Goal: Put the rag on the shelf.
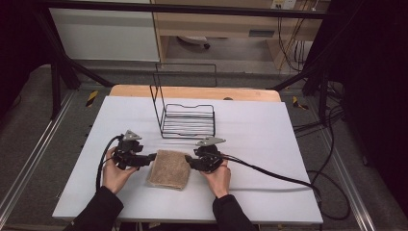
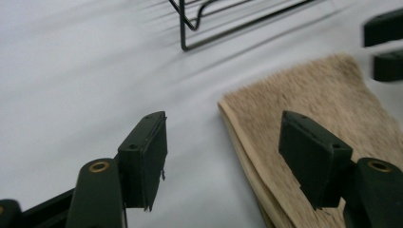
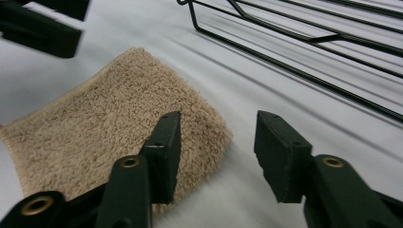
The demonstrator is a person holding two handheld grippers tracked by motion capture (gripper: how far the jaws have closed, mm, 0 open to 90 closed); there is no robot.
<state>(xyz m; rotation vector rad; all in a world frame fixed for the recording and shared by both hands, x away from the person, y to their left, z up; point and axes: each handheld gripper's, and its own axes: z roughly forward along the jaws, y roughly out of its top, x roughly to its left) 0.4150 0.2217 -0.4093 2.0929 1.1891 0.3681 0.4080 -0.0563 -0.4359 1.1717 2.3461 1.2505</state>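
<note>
Two grippers are held at the folded beige towel [image 1: 168, 169], one at each short side, and nothing has yet been gripped; the work is judged to be at its very start. Taking the towel as the landmark and going from left to right: the left gripper [image 1: 150, 158] is set at the towel's left edge, its jaws standing apart, one jaw over the bare white table [image 1: 269, 144] just beside the edge and the other above the cloth, as is seen in the left gripper view [image 2: 223, 156]; no cloth is pinched between them. The towel itself lies flat on the table, folded, with its layered edge shown toward the left gripper [image 2: 304, 123]. At the towel's right side the right gripper [image 1: 190, 161] is placed with its jaws likewise parted, one jaw over the towel's rounded corner and the other over the table beside it [image 3: 218, 152]; whether that jaw touches the pile cannot be told. Behind the towel, apart from it, the black wire rack [image 1: 187, 118] stands unloaded. What is left, as judged, is everything: closing on both edges, lifting, and handling the towel, perhaps toward the rack.
</note>
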